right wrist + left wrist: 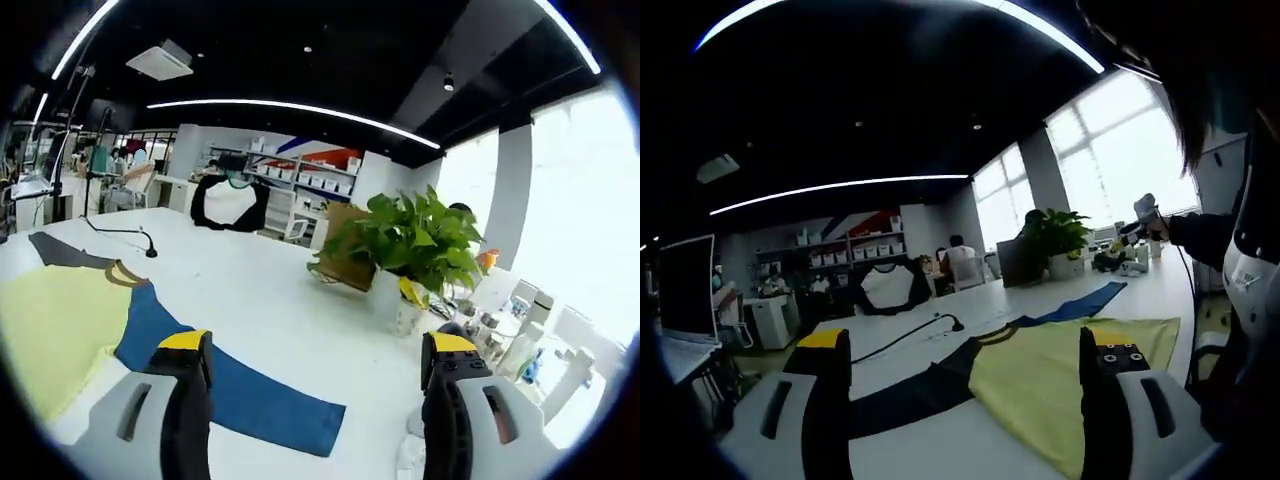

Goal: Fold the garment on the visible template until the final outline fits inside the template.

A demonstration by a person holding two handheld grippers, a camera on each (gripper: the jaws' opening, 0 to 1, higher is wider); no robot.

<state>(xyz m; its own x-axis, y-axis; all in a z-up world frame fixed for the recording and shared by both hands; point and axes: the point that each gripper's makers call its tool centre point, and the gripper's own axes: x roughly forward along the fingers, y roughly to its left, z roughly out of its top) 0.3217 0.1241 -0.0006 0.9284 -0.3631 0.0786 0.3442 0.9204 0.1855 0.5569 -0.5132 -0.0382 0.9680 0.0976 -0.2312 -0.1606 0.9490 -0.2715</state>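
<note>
Yellow-bodied shirt with dark blue sleeves [1060, 365] lies flat on white table [250, 290], unfolded; left gripper [965, 375] and right gripper [315, 385] both spread, empty, above it; pinch blue sleeve [240, 395] cleanly, fold inward.

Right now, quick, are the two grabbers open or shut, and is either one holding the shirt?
Left gripper: open, holding nothing, above the yellow shirt.
Right gripper: open, holding nothing, over the shirt's blue sleeve.
</note>
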